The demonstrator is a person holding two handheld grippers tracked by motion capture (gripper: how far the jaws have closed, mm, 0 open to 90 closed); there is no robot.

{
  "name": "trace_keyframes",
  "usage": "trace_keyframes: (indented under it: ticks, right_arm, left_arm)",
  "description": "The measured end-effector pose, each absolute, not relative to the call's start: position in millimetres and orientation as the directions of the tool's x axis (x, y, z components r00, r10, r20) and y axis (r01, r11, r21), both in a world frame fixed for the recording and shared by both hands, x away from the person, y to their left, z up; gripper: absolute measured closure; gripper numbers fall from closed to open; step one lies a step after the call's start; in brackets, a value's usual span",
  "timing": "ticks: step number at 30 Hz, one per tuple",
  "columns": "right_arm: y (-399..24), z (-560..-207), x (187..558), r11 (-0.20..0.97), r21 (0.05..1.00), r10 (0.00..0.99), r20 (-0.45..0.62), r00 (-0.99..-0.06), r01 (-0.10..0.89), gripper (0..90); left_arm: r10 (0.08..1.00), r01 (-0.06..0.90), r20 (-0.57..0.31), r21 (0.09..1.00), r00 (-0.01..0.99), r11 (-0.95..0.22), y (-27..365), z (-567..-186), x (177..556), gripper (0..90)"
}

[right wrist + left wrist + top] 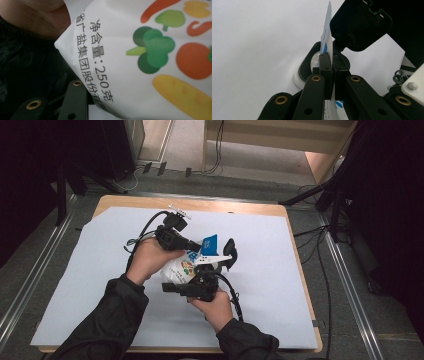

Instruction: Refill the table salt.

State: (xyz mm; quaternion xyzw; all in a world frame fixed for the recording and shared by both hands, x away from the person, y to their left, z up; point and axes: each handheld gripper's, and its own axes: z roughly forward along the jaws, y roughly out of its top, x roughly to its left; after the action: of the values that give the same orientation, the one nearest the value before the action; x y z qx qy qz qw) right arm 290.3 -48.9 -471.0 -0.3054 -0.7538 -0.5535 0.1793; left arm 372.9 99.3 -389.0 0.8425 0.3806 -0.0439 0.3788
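Where both tools meet, perhaps pinched: white pouch over pale sheet.

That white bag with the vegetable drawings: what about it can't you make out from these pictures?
- High view: most of the bag is covered by the left hand and right gripper; its print is too small to read.
- Left gripper view: the bag shows edge-on between the shut left gripper, so its face is hidden.
- Right gripper view: the bag's printed text is cut off by the bottom edge; whether the pads press it cannot be told.

Bag above the paper sheet on the table, between left gripper behind and right gripper in front
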Motion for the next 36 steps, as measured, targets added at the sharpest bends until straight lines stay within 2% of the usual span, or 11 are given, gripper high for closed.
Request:
trace_keyframes:
  ticks: [10,36]
  right_arm:
    - [-48.1,-471.6,289.5,0.21,0.732,0.272,0.593,-0.758,0.648,61.3]
    - [-49.0,-470.8,286.9,0.204,0.735,0.274,0.592,-0.758,0.647,67.0]
  left_arm:
    - [0.617,0.671,-0.349,0.609,0.706,-0.423,97.8,-387.8,372.3,90.0]
    - [0.623,0.669,-0.343,0.615,0.703,-0.417,100.3,-386.5,372.2,90.0]
